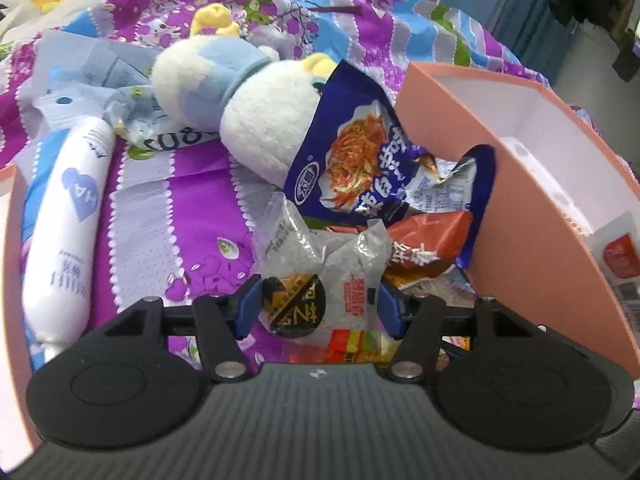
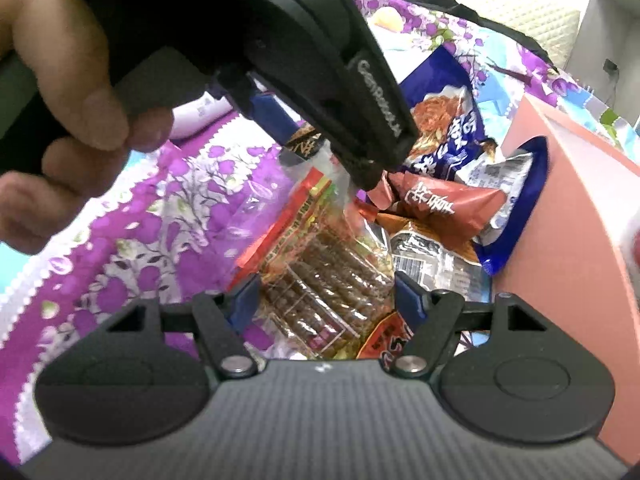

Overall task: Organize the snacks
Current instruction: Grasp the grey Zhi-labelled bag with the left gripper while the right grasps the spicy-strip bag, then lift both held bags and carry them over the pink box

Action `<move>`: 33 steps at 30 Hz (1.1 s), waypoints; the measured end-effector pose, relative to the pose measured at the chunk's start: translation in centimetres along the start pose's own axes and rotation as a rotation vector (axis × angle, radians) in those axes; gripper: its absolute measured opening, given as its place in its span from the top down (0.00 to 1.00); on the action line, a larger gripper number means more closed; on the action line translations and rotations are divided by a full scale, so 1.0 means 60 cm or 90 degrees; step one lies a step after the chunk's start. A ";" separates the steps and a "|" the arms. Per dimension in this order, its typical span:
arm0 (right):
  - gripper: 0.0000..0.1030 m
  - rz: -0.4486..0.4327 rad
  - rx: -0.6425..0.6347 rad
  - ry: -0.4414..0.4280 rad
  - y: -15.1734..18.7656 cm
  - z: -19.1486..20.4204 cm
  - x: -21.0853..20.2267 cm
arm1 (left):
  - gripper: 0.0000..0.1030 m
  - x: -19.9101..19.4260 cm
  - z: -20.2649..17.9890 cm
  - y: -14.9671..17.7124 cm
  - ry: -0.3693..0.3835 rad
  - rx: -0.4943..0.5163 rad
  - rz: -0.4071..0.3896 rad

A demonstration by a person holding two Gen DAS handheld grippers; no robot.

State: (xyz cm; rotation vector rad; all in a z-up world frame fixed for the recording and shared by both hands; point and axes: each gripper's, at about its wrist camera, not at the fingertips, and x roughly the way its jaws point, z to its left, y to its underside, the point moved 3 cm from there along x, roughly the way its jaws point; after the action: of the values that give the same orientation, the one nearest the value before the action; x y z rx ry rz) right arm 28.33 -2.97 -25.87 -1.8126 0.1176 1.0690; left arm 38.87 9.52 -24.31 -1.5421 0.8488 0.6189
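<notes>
The left gripper (image 1: 316,304) is squeezing a clear crinkly snack packet (image 1: 320,280) above the purple flowery bedsheet (image 1: 168,216). The right gripper (image 2: 326,300) is hanging wide apart over a see-through pack of brown biscuit sticks (image 2: 320,276), beside the pink cardboard box (image 2: 560,216).

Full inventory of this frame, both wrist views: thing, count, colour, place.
clear snack packet: 1, clear with black-gold label, between the left gripper's fingers
blue noodle bag: 1, dark blue, leaning on the pink box
red-brown packet: 1, below the blue bag
biscuit-stick pack: 1, clear and red, between the right gripper's fingers
pink box: 1, pink outside, white inside, right
plush toy: 1, white, blue and yellow, behind the snacks
white tube: 1, white, left
bedsheet: 1, purple floral, underneath
left gripper: black, blue pads
right gripper: black, open
hand: 1, holding the left gripper
</notes>
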 end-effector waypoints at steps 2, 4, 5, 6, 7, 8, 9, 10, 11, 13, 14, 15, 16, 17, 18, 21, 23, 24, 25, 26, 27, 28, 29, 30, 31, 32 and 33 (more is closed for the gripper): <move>0.29 -0.004 -0.002 0.000 -0.001 0.000 -0.016 | 0.37 -0.021 -0.004 0.004 -0.005 -0.009 -0.006; 0.29 -0.006 -0.005 -0.001 0.001 0.002 -0.029 | 0.37 -0.045 -0.006 0.010 -0.015 -0.021 -0.009; 0.29 -0.008 -0.005 -0.001 0.002 0.004 -0.038 | 0.37 -0.056 -0.004 0.012 -0.017 -0.030 -0.013; 0.29 -0.009 -0.006 -0.001 0.003 0.008 -0.048 | 0.37 -0.068 -0.004 0.014 -0.014 -0.037 -0.018; 0.29 -0.010 -0.008 -0.001 0.006 0.011 -0.058 | 0.37 -0.080 -0.003 0.018 -0.013 -0.043 -0.021; 0.29 -0.011 -0.009 -0.002 0.008 0.014 -0.065 | 0.37 -0.091 -0.003 0.022 -0.017 -0.048 -0.022; 0.29 -0.012 -0.011 -0.003 0.012 0.019 -0.075 | 0.37 -0.102 -0.003 0.027 -0.023 -0.051 -0.025; 0.29 -0.013 -0.014 -0.003 0.015 0.024 -0.083 | 0.37 -0.115 -0.003 0.033 -0.027 -0.054 -0.030; 0.29 -0.014 -0.018 -0.003 0.019 0.029 -0.094 | 0.37 -0.127 -0.002 0.038 -0.029 -0.060 -0.036; 0.29 -0.015 -0.022 -0.003 0.027 0.037 -0.110 | 0.37 -0.150 0.001 0.049 -0.031 -0.075 -0.043; 0.29 -0.016 -0.023 -0.003 0.031 0.041 -0.120 | 0.37 -0.160 0.002 0.055 -0.035 -0.084 -0.046; 0.29 -0.016 -0.025 -0.003 0.035 0.045 -0.128 | 0.37 -0.170 0.004 0.061 -0.041 -0.091 -0.048; 0.29 -0.017 -0.025 -0.002 0.039 0.047 -0.137 | 0.37 -0.180 0.006 0.069 -0.048 -0.097 -0.050; 0.29 -0.017 -0.021 -0.002 0.045 0.049 -0.147 | 0.37 -0.188 0.009 0.077 -0.052 -0.103 -0.052; 0.29 -0.017 -0.017 -0.003 0.048 0.045 -0.154 | 0.37 -0.197 0.012 0.086 -0.055 -0.112 -0.054; 0.29 -0.015 -0.002 -0.001 0.063 0.045 -0.177 | 0.37 -0.220 0.017 0.117 -0.063 -0.130 -0.053; 0.29 -0.014 0.017 -0.003 0.073 0.043 -0.192 | 0.37 -0.233 0.014 0.143 -0.070 -0.139 -0.050; 0.29 -0.014 0.030 -0.003 0.077 0.040 -0.198 | 0.37 -0.237 0.013 0.156 -0.071 -0.143 -0.047; 0.29 -0.014 0.046 0.000 0.081 0.035 -0.204 | 0.37 -0.240 0.008 0.173 -0.069 -0.146 -0.041; 0.29 -0.012 0.061 0.002 0.087 0.030 -0.210 | 0.37 -0.242 0.004 0.186 -0.067 -0.149 -0.035; 0.29 -0.011 0.077 0.002 0.091 0.025 -0.214 | 0.37 -0.244 -0.002 0.199 -0.066 -0.153 -0.030; 0.29 -0.011 0.093 0.003 0.094 0.020 -0.219 | 0.37 -0.246 -0.007 0.213 -0.065 -0.156 -0.025; 0.29 -0.013 0.108 0.006 0.098 0.014 -0.225 | 0.37 -0.249 -0.014 0.225 -0.064 -0.155 -0.020; 0.29 -0.016 0.122 0.012 0.101 0.009 -0.230 | 0.37 -0.249 -0.021 0.236 -0.064 -0.156 -0.016; 0.29 -0.020 0.135 0.020 0.104 0.002 -0.237 | 0.37 -0.249 -0.027 0.248 -0.062 -0.160 -0.011; 0.29 -0.022 0.146 0.023 0.107 -0.002 -0.243 | 0.37 -0.250 -0.033 0.256 -0.059 -0.164 -0.008; 0.29 -0.027 0.158 0.027 0.109 -0.008 -0.251 | 0.37 -0.251 -0.040 0.265 -0.056 -0.166 -0.005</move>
State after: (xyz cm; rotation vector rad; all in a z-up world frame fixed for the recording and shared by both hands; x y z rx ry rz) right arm 16.18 -12.15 -19.71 -1.6079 0.2261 0.9425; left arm 16.99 9.30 -21.54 -1.7384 0.7160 0.8106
